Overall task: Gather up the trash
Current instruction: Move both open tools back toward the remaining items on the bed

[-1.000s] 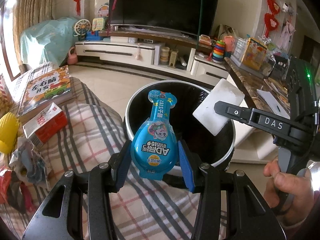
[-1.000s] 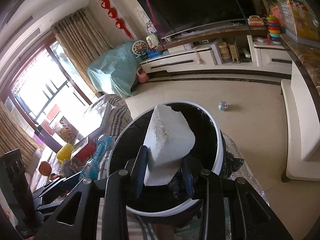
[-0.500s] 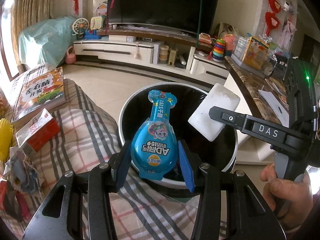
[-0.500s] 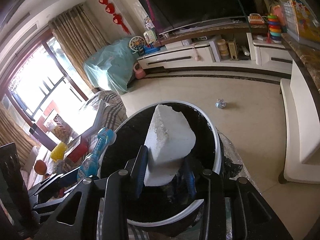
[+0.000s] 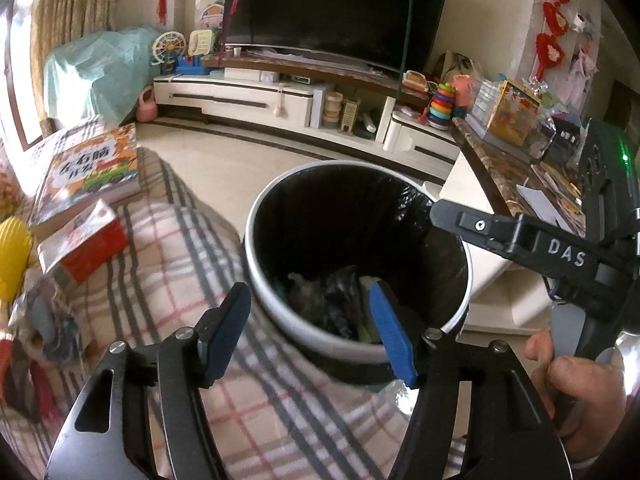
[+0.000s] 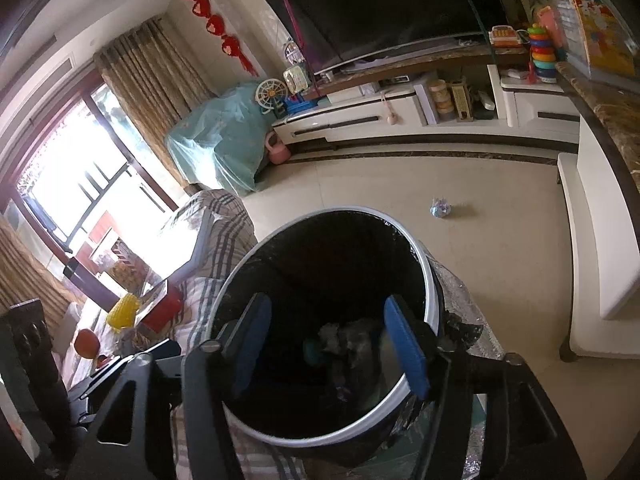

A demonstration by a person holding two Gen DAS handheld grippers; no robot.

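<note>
A round trash bin (image 5: 256, 276) with a white rim and black liner stands beside a plaid-covered surface, and its rim (image 6: 430, 280) also shows in the right wrist view. Dropped trash (image 5: 324, 300) lies at its bottom, dim in the right wrist view (image 6: 344, 340). My left gripper (image 5: 310, 328) hangs over the bin's near rim, its jaws opening with nothing between them. My right gripper (image 6: 330, 344) is above the bin mouth, jaws also opening and empty. The right gripper's finger (image 5: 500, 236) reaches in from the right in the left wrist view, held by a hand (image 5: 576, 384).
On the plaid cloth (image 5: 160, 264) to the left lie a picture book (image 5: 92, 168), a red and white box (image 5: 84, 244), a yellow object (image 5: 14, 252) and crumpled wrappers (image 5: 40, 320). A small crumpled wrapper (image 6: 440, 208) lies on the floor. A marble-topped table (image 5: 516, 172) stands right.
Both grippers opened. The blue bottle left the left gripper and the white foam block left the right gripper; both are gone from between the jaws, and the bin holds trash.
</note>
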